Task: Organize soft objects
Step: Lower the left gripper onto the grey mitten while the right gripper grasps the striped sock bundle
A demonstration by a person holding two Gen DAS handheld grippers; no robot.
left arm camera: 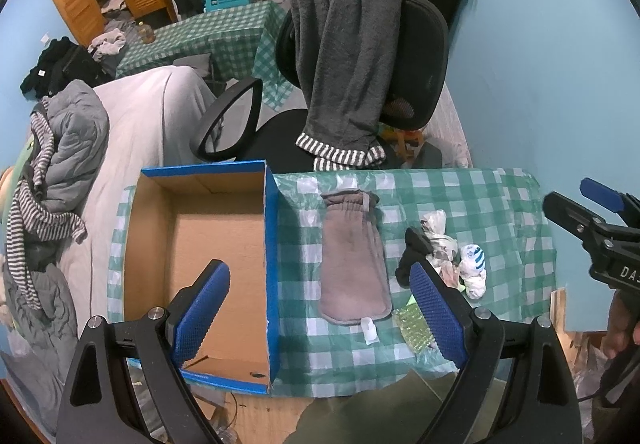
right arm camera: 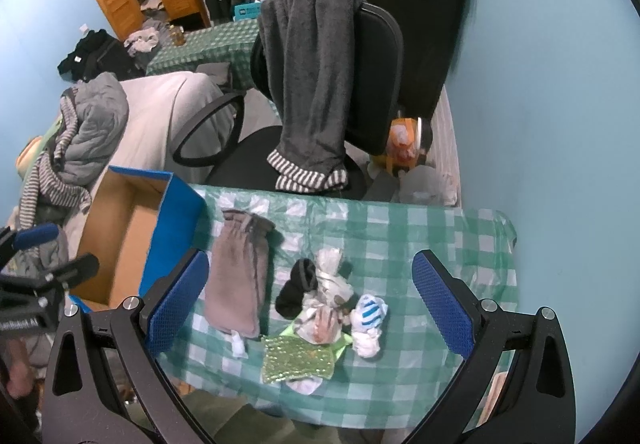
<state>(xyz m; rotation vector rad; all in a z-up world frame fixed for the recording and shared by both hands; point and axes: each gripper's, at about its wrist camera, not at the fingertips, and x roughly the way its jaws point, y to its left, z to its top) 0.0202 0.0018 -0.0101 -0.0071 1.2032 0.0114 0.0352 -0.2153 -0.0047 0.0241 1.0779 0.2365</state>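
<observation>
Several socks (right arm camera: 340,304) beside grey mitt (right arm camera: 238,280), blue-walled cardboard box (left arm camera: 270,244) alongside.

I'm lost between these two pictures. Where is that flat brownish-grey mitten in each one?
Left wrist view: the mitten lies at centre on the checked tablecloth, just right of the blue cardboard box.
Right wrist view: the mitten lies left of centre, beside the left pad of the right claw.
Shared landmark: the blue cardboard box, to the mitten's left in both views.
</observation>
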